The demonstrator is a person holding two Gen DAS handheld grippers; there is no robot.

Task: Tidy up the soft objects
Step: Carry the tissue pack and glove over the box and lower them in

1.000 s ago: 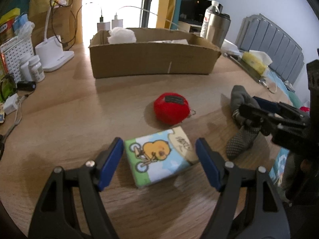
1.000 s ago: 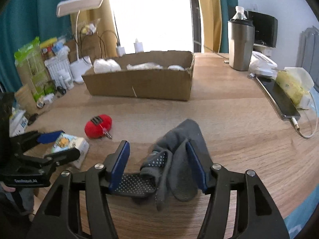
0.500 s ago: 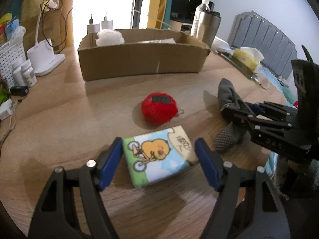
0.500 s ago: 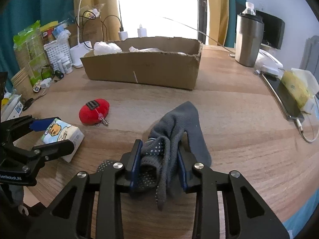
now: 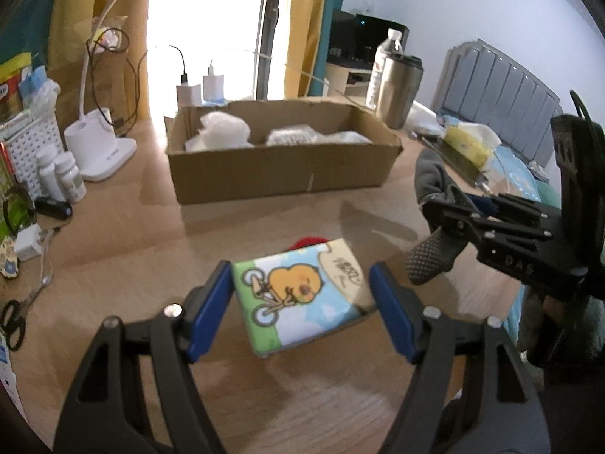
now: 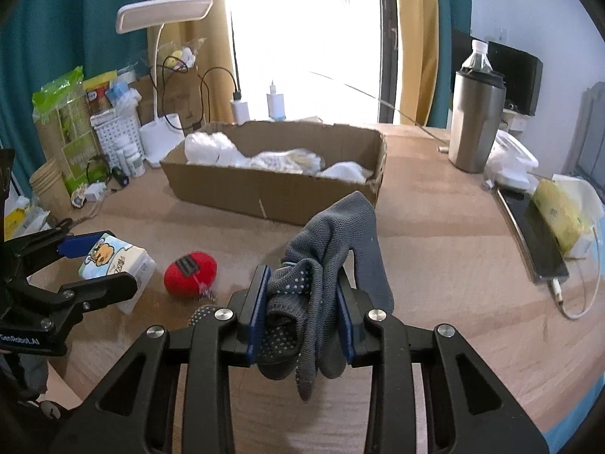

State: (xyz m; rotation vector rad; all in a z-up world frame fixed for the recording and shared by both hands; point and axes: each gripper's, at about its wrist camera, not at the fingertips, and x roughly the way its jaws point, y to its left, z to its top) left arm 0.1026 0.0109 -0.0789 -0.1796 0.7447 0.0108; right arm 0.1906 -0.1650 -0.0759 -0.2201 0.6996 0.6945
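Observation:
My left gripper [image 5: 302,302] is shut on a tissue pack [image 5: 302,295] printed with a cartoon chick on a bicycle, and holds it above the table. It also shows in the right wrist view [image 6: 113,261]. My right gripper [image 6: 302,302] is shut on grey dotted socks [image 6: 325,261] and holds them in the air; they also show in the left wrist view [image 5: 431,189]. A red plush ball [image 6: 191,274] lies on the table, mostly hidden behind the pack in the left wrist view [image 5: 306,243]. A cardboard box [image 5: 280,166] with white soft items stands behind.
A white desk lamp [image 6: 162,75], bottles and a white basket [image 5: 22,143] stand at the left. A steel tumbler [image 6: 476,121], a phone on a cable [image 6: 537,238] and a yellow tissue pack [image 6: 559,215] are at the right. Scissors [image 5: 15,321] lie at the left edge.
My left gripper has closed on the tissue pack and lifted it. My right gripper has closed on the socks and raised them off the table. Both views have risen.

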